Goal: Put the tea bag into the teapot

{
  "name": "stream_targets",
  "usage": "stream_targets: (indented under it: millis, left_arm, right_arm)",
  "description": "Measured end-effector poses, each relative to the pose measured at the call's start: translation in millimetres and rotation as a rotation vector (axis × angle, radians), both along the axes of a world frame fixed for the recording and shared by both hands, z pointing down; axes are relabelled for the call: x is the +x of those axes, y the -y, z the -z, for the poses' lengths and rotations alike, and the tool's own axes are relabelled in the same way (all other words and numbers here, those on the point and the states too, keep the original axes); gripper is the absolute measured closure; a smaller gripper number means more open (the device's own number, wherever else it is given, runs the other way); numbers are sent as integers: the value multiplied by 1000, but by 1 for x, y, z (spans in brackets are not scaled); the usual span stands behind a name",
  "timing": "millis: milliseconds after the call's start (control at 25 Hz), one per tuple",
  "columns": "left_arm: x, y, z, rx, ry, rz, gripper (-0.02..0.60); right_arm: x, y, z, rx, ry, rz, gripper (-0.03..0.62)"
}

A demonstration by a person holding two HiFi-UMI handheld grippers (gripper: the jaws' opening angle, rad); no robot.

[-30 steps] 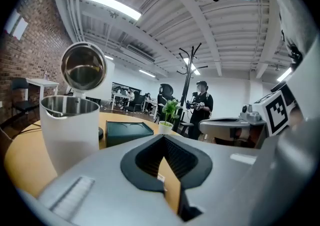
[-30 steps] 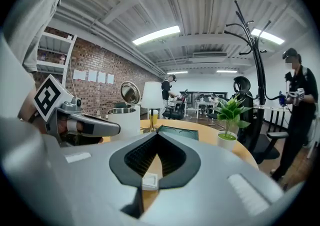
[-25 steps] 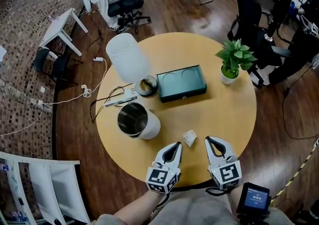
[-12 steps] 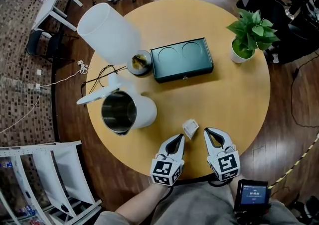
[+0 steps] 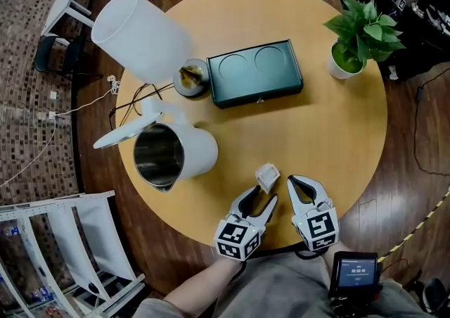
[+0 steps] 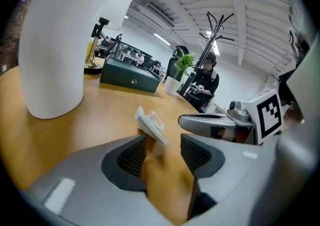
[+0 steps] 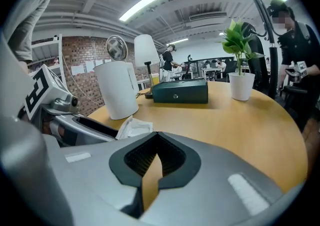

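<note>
**Nothing picked up yet**

Head view: The tea bag [image 5: 267, 177] lies on the table [image 5: 323, 112] close to its near edge, just ahead of both tools. The left gripper [image 5: 262, 197] has its 2 jaws spread, their tips right beside the bag. The right gripper [image 5: 295, 184] sits just right of the bag with its jaws together. The teapot [image 5: 200, 151] stands near the table's left edge, well apart from the bag, with its lid flipped up and its mouth open and bare inside.

Left gripper view: The jaws have just been opening and stand wide apart. The bag [image 6: 150, 122] sits at the tip of 1 jaw, leaning into the gap's mouth, but the pads do not press on it, so it is not held. The teapot [image 6: 55, 45] rises on the left.

Right gripper view: The jaws are closed, with nothing between them but bare table. The bag [image 7: 132, 127] lies just to their left, untouched.

Progress, as I judge it: The task is at its very start. The lid is already up, which helps. The grasp, the carry to the left edge and the drop into the pot all remain.
</note>
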State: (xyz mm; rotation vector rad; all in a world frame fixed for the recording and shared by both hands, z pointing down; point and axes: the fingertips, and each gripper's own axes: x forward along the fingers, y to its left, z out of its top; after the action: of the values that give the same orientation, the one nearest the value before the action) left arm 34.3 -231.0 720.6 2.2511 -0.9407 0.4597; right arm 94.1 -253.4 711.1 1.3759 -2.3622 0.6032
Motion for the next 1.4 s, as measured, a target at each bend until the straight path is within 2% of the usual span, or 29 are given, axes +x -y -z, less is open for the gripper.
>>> stream_targets:
  millis: [240, 360, 560, 760, 960, 1400]
  left_arm:
    - [7, 18, -5, -18, 1, 56, 378]
    - [1, 25, -8, -20, 23, 95, 476]
    - [-5, 29, -8, -19, 33, 116, 574]
    - [-2, 31, 1, -4, 10, 100, 581]
    - [2, 34, 31, 44, -13, 83, 581]
    - [7, 44, 158, 259, -89, 61, 581]
  right_arm:
    - [0, 1, -2, -4, 10, 4, 585]
    - [0, 2, -1, -4, 14, 5, 585]
    - [5, 4, 0, -3, 10, -5, 585]
    - [6, 9, 9, 19, 5, -3, 585]
    - [5, 12, 35, 61, -2, -4, 585]
    - [3, 20, 152, 263, -27, -28, 585]
